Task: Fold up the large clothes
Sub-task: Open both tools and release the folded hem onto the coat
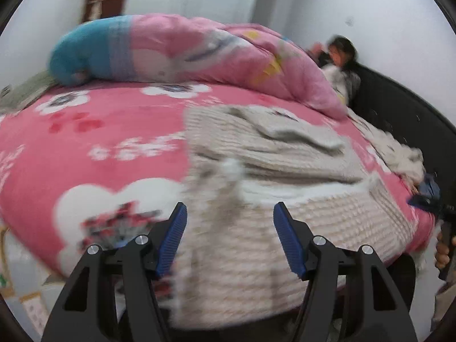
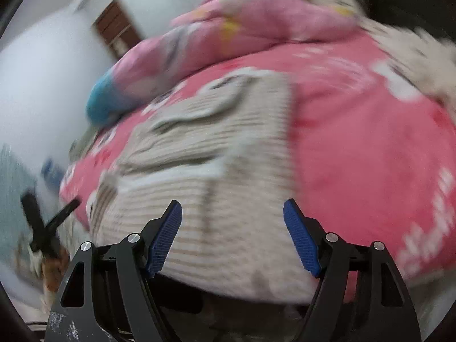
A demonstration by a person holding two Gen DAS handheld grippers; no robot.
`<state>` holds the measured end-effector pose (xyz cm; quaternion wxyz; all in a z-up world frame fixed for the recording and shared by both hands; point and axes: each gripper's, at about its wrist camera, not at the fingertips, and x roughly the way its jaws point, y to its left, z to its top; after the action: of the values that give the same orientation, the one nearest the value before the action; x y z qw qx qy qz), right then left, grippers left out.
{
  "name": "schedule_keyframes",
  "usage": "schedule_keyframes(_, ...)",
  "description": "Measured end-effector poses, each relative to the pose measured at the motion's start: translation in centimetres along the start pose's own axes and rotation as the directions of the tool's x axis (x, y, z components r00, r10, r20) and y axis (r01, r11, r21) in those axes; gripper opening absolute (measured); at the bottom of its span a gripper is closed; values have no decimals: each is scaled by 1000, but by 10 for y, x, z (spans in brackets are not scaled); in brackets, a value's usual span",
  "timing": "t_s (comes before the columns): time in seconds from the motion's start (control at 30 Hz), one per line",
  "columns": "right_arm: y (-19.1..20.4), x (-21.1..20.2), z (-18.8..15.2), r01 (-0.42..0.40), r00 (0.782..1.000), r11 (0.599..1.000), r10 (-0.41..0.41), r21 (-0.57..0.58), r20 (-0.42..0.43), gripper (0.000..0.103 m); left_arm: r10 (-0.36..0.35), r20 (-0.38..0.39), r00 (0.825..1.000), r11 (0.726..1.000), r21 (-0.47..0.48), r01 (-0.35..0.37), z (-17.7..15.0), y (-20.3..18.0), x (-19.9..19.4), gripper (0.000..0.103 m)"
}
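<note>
- Beige knit sweater (image 1: 265, 176) lay on the pink blanket (image 1: 114, 131), its hem at the blanket's near edge.
- Left gripper (image 1: 230, 239) and right gripper (image 2: 232, 235) were both spread wide, nothing between the pads.
- Bare blanket on both sides of the sweater; quilt (image 1: 182, 48) bunched behind it.

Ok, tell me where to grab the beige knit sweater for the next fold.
Probably the near hem of the beige knit sweater, one corner per gripper, coming from the bed's front edge. That edge drapes over the pink blanket, nearest both open grippers.
</note>
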<state>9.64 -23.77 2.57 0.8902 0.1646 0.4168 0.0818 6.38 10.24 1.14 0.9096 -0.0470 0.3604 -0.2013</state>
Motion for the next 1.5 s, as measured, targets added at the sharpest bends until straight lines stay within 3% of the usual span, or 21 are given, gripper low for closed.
schedule_keyframes(0.1,21,27,-5,-4,998,998,0,-66,-60,70,-125,-47,991,991,29,127,0,-27,25,62)
schedule_keyframes(0.17,24,51,-4,3,996,995,-12,-99,-91,68,-119,-86,989,990,61,124,-4,-40,42,62)
schedule_keyframes(0.2,24,63,-4,12,993,995,-24,-99,-114,57,-100,-117,988,992,68,109,-7,-45,55,62)
schedule_keyframes(0.27,22,82,-6,28,987,996,-42,-90,-156,46,-73,-154,985,994,66,84,-13,-49,73,49)
schedule_keyframes(0.33,23,82,-7,-3,988,997,-9,-81,-151,27,-44,-152,987,996,70,55,-18,-50,81,40)
schedule_keyframes(0.37,24,79,-8,2,989,996,-14,-88,-144,6,-31,-139,990,996,83,43,-19,-52,81,30)
schedule_keyframes(0.4,28,75,-9,13,991,994,-27,-105,-130,4,-30,-129,991,995,92,42,-18,-54,80,22)
schedule_keyframes(0.43,32,71,-9,25,993,992,-39,-120,-115,3,-51,-125,991,993,97,63,-18,-54,78,4)
schedule_keyframes(0.47,34,67,-10,37,994,991,-50,-131,-102,3,-52,-123,991,993,100,65,-17,-56,77,4)
schedule_keyframes(0.67,50,32,5,48,998,987,-43,-155,37,2,-7,8,1000,986,167,6,6,-68,48,4)
schedule_keyframes(0.77,48,41,15,63,997,986,-54,-155,62,2,5,35,999,983,185,-11,17,-68,53,4)
schedule_keyframes(0.87,35,77,13,85,996,987,-85,-133,13,2,31,-29,999,981,192,-24,11,-67,85,8)
schedule_keyframes(0.93,19,109,5,71,994,992,-80,-100,-79,4,32,-110,993,986,166,-13,-3,-57,113,9)
schedule_keyframes(1.03,7,108,3,25,995,999,-28,-30,-99,7,-62,-123,990,995,73,71,-4,-41,110,10)
schedule_keyframes(1.1,10,89,6,40,997,999,-42,-37,-62,35,-110,-130,985,992,40,116,1,-33,101,21)
schedule_keyframes(1.17,16,75,5,38,998,997,-41,-67,-39,39,-144,-95,985,990,-3,144,4,-21,82,42)
schedule_keyframes(1.23,21,66,2,12,999,997,-15,-82,-34,39,-142,-55,988,990,-5,142,7,-9,63,49)
schedule_keyframes(1.27,25,62,-1,-4,999,996,0,-92,-41,40,-124,-41,991,992,3,124,7,-4,54,49)
schedule_keyframes(1.37,32,66,-10,9,998,991,-16,-133,-53,48,26,-14,1000,999,46,-26,11,7,43,54)
schedule_keyframes(1.43,29,83,-15,53,994,990,-65,-134,-90,49,175,-31,984,982,84,-172,14,13,53,54)
schedule_keyframes(1.5,19,85,-18,43,994,994,-52,-97,-92,55,221,-48,974,970,113,-214,15,16,68,54)
